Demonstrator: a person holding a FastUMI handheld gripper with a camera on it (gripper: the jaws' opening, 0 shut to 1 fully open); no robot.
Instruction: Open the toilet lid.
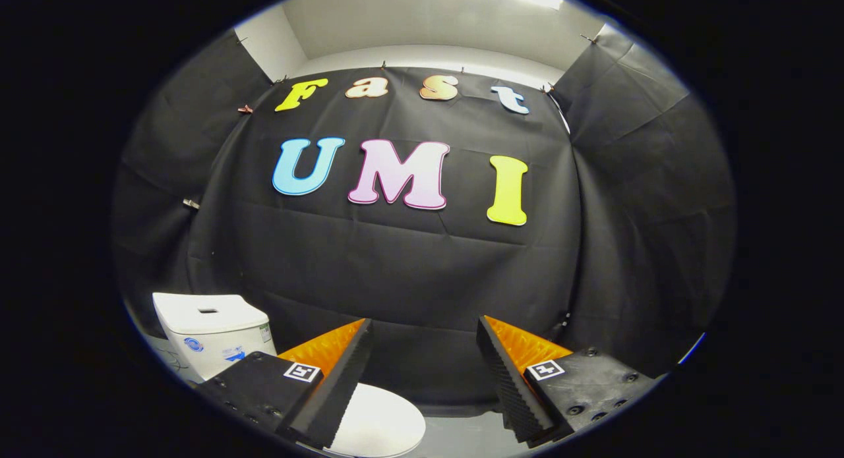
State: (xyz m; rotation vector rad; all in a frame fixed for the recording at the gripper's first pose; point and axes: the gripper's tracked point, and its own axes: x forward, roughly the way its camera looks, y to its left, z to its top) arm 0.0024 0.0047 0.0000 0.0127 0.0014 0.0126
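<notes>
A white toilet stands low and to the left of me. Its tank (214, 336) rises behind my left finger, with a flush button on its top. The white lid (379, 425) lies flat and closed, reaching out from under my left finger toward the gap. My gripper (424, 326) hovers above it, open, with a wide gap and nothing between the fingers. The left finger (343, 379) hides part of the lid; the right finger (508, 379) is off to the lid's right, over the floor.
Black cloth walls close the booth behind and on both sides. A strip of grey floor (461, 431) lies to the right of the lid. A white wall and ceiling light show above the cloth.
</notes>
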